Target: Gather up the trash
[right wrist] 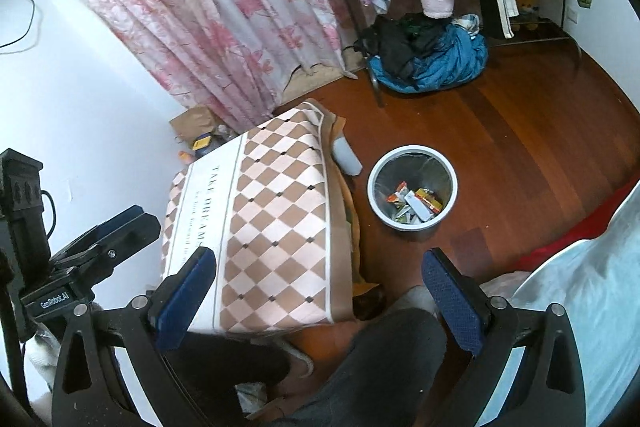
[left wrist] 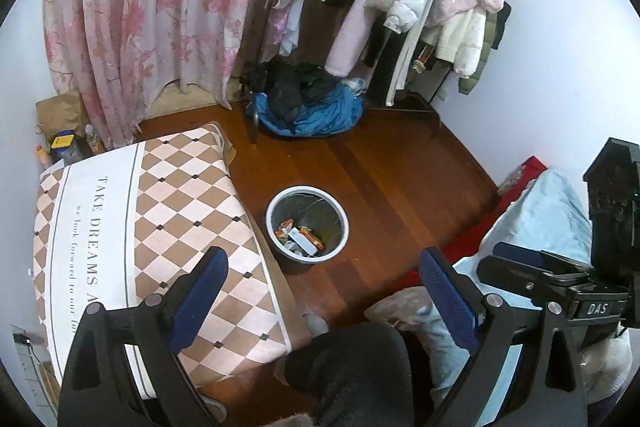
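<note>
Left claw (left wrist: 320,291): blue-padded fingers spread wide, nothing between them. Right claw (right wrist: 320,287): likewise spread wide and empty. Both are held high over the person's dark-trousered knees (left wrist: 352,367), well apart from any object.

The round grey plastic waste bin with clear liner (left wrist: 307,227) stands on the red-brown wooden floor (left wrist: 400,179), at 12 o'clock from the left claw and about 1 o'clock from the right. Inside it lie mixed wrappers and small packets (left wrist: 301,234), orange, white and green; individual items cannot be identified.

The low surface under a pink-and-brown diamond-pattern cloth (left wrist: 160,227) lies at 10 o'clock of the bin, just beside it. No loose litter shows on the cloth or on the open floor around the bin.

Assessment: collection appears largely complete, with the gathered trash resting in the bin. The step in hand looks like a pause or survey between pickups.

Next move, in my judgement: scan for remaining pieces. The brown paper bag and bottles (left wrist: 60,131) by the floral pink curtain (left wrist: 160,7), at 10 o'clock, are possible candidates, though whether they count as trash cannot be told.
</note>
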